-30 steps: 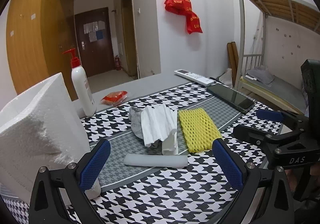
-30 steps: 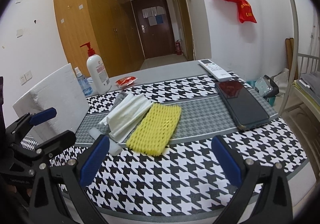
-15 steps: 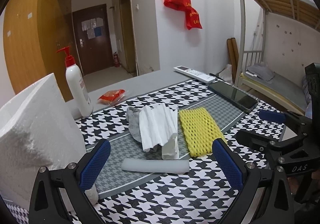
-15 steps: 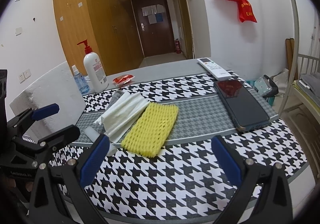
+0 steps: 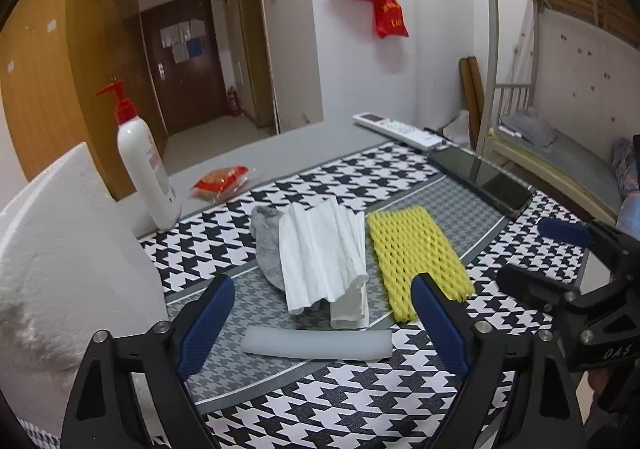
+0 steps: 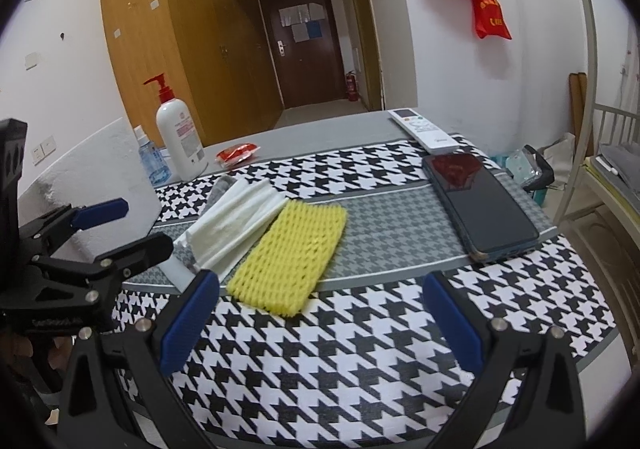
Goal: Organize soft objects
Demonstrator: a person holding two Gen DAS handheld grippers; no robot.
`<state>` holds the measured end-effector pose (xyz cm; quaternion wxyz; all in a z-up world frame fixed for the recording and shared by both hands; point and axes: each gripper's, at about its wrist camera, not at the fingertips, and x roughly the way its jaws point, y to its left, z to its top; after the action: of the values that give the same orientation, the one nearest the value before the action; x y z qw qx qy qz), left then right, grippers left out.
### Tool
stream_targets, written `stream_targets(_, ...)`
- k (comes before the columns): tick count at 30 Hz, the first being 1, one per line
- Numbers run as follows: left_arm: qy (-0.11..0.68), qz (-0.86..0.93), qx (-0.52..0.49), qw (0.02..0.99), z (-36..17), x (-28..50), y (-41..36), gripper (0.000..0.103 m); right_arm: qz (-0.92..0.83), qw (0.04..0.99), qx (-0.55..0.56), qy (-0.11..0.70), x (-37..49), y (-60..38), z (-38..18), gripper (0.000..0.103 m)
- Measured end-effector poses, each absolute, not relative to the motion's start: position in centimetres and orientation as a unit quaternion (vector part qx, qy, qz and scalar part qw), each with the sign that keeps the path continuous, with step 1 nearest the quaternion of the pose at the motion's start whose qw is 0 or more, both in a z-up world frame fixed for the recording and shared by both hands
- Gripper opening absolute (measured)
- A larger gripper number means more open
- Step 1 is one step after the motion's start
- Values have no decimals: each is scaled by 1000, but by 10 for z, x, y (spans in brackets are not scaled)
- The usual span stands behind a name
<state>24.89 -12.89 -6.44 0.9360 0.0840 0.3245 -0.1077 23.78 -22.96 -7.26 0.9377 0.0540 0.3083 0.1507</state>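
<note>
A white foam tube (image 5: 316,343) lies crosswise on the houndstooth tablecloth (image 5: 360,409). My left gripper (image 5: 322,323) hangs over it, jaws closing, the tube between the blue pads (image 5: 206,323), which stand clear of its ends. Beyond it lie a small white foam piece (image 5: 348,307), a folded white sheet (image 5: 320,253) over a grey cloth (image 5: 266,245), and a yellow foam net (image 5: 416,257). My right gripper (image 6: 320,323) is open over bare cloth, just short of the yellow foam net (image 6: 290,253), the folded white sheet (image 6: 236,225) to its left.
A big white foam block (image 5: 60,269) stands at the left. At the back are a pump bottle (image 5: 142,169), a red packet (image 5: 220,179), a remote (image 5: 396,129) and a phone (image 5: 484,179). A bunk bed (image 5: 560,153) stands past the table's right edge.
My left gripper has moved forward and slightly down toward the white foam tube, and its jaws have narrowed a little. The right gripper has stayed about where it was.
</note>
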Motion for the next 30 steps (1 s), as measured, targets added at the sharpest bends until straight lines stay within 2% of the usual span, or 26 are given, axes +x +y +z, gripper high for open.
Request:
stream_targets(6, 330, -113, 97, 932, -69, 254, -137, 85, 138, 938, 56, 313, 240, -236, -74, 103)
stream_targets(16, 341, -104, 105, 928, -75, 269, -142, 71, 134, 938, 54, 316, 243, -236, -75, 103)
stream_targets(21, 345, -123, 101, 925, -80, 275, -144, 68, 133, 936, 53, 321, 245, -236, -77, 103)
stream_targets(27, 351, -124, 101, 922, -88, 281, -145, 52, 133, 934, 55, 327, 247, -237, -80, 103)
stream_targets(30, 355, -116, 98, 922, -91, 285, -141, 39, 135, 933, 52, 330, 248, -234, -81, 103)
